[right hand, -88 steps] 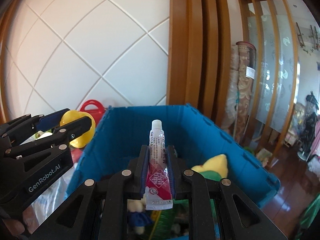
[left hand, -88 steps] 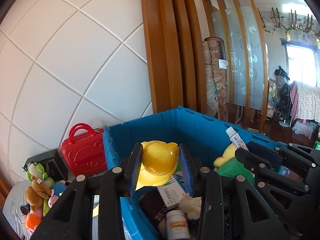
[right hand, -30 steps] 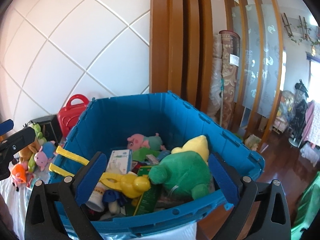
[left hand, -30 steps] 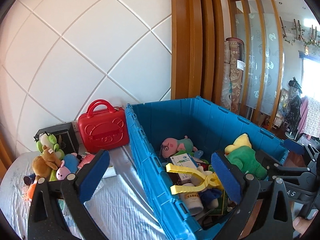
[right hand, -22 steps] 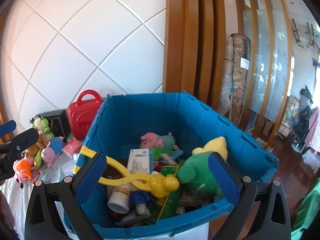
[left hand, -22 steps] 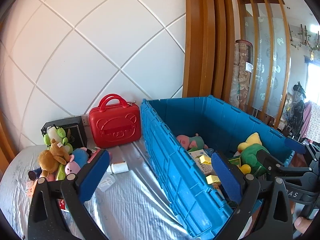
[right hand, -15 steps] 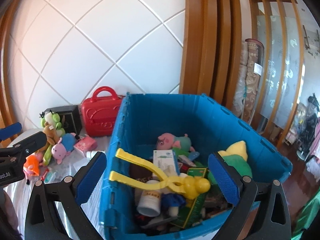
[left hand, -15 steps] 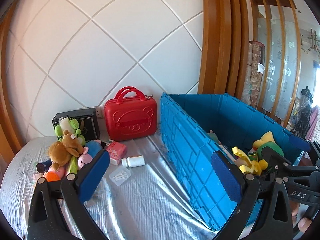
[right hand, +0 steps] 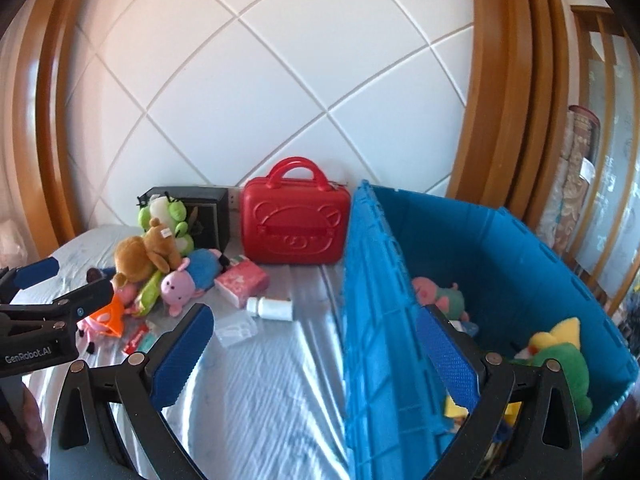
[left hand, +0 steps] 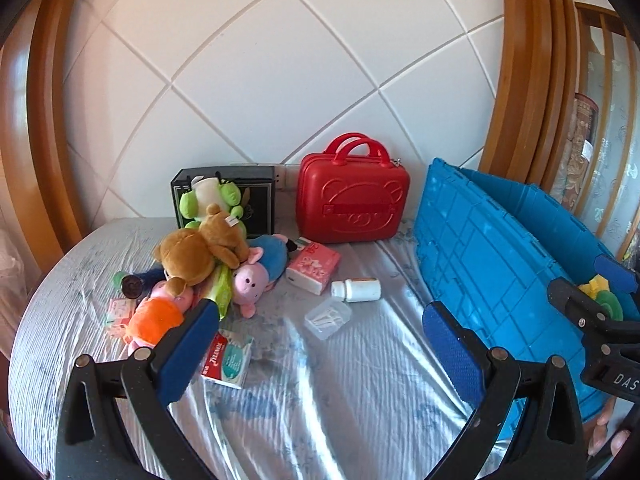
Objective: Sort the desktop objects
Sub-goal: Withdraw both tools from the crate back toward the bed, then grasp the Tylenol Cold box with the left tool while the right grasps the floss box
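A blue crate [left hand: 488, 264] [right hand: 384, 320] stands at the right of the table and holds plush toys, among them a green one [right hand: 560, 364] and a pink pig [right hand: 438, 292]. On the cloth to its left lie a pile of plush toys [left hand: 200, 248] [right hand: 152, 260], a pink tissue pack [left hand: 314, 266], a white bottle [left hand: 356, 290] [right hand: 272, 308], a clear small box [left hand: 328, 318] and a medicine box [left hand: 228, 360]. My left gripper [left hand: 320, 352] is open and empty above the cloth. My right gripper [right hand: 316, 356] is open and empty over the crate's left wall.
A red toy suitcase [left hand: 352, 192] [right hand: 296, 220] and a black box [left hand: 224, 196] stand against the white tiled wall. The table edge curves round at the left. Wooden posts rise at the right, behind the crate.
Both grippers let go of their objects, the yellow toy and the tube, into the crate and opened. Both have since swung left, away from the crate toward the toys on the cloth.
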`<action>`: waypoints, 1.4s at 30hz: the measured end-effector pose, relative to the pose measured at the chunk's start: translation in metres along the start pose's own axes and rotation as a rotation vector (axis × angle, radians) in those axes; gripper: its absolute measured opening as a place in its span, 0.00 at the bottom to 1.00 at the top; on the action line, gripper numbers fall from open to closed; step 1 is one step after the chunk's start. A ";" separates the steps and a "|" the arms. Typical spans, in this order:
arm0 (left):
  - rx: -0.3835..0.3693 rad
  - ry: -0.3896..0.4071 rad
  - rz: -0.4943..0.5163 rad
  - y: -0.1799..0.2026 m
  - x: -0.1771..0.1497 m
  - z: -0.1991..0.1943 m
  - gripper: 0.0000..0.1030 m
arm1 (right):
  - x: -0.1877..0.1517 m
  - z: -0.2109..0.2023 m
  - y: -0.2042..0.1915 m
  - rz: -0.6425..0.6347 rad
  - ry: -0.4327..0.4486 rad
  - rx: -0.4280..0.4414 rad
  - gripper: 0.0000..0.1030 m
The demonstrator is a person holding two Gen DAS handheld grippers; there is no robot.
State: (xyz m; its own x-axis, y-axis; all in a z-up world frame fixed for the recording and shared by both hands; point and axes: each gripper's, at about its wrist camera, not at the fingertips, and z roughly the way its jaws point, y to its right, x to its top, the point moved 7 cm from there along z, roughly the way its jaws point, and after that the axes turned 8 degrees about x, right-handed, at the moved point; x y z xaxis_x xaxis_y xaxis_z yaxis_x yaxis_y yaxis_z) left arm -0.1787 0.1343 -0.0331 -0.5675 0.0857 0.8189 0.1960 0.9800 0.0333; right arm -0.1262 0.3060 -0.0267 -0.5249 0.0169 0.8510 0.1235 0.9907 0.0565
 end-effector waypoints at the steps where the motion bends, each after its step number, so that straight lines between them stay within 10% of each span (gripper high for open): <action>1: 0.013 -0.014 0.003 -0.008 -0.002 0.006 1.00 | 0.000 0.007 -0.005 -0.003 -0.009 0.013 1.00; 17: 0.159 -0.288 -0.034 -0.103 -0.056 0.121 1.00 | -0.021 0.143 -0.042 -0.004 -0.201 0.140 1.00; 42: 0.151 -0.678 0.004 -0.112 -0.168 0.313 1.00 | -0.131 0.373 -0.062 0.107 -0.602 0.163 1.00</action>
State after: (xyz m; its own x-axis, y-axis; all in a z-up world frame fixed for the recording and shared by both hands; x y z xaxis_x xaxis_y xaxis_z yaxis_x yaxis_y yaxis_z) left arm -0.3553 0.0660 -0.3535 -0.9509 0.1342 0.2788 0.1135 0.9895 -0.0892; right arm -0.3790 0.2925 -0.3361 -0.9042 0.1431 0.4023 0.0968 0.9863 -0.1334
